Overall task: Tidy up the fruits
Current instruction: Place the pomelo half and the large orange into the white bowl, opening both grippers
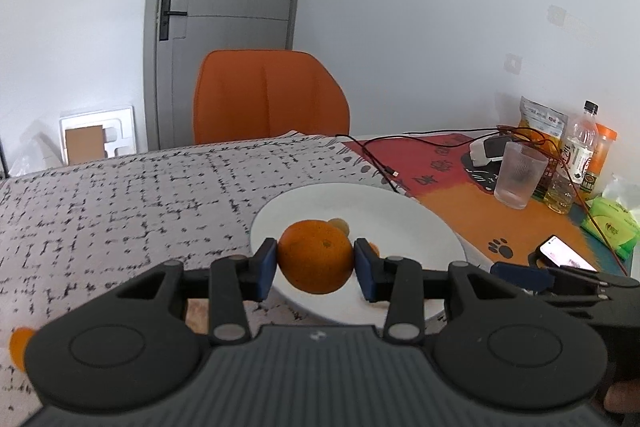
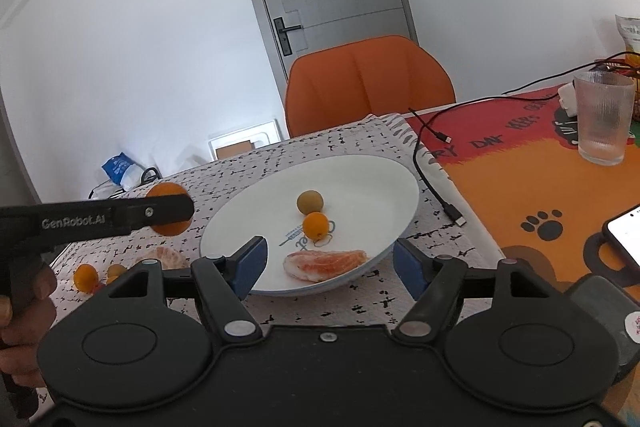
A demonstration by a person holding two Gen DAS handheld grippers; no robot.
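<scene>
Mandarin (image 1: 314,257) clamped in left gripper (image 1: 316,263) above white plate (image 1: 400,211) beside glass (image 1: 518,173).

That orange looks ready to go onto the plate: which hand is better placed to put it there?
Left. Its gripper already grips the orange beside the plate. The right gripper is open and holds nothing.

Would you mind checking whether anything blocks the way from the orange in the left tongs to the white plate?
Nothing visible does. The left tongs hold the orange at the plate's left edge. The fruits already there, including the peeled segment, leave bare space. The right tongs are open at its near rim.
</scene>
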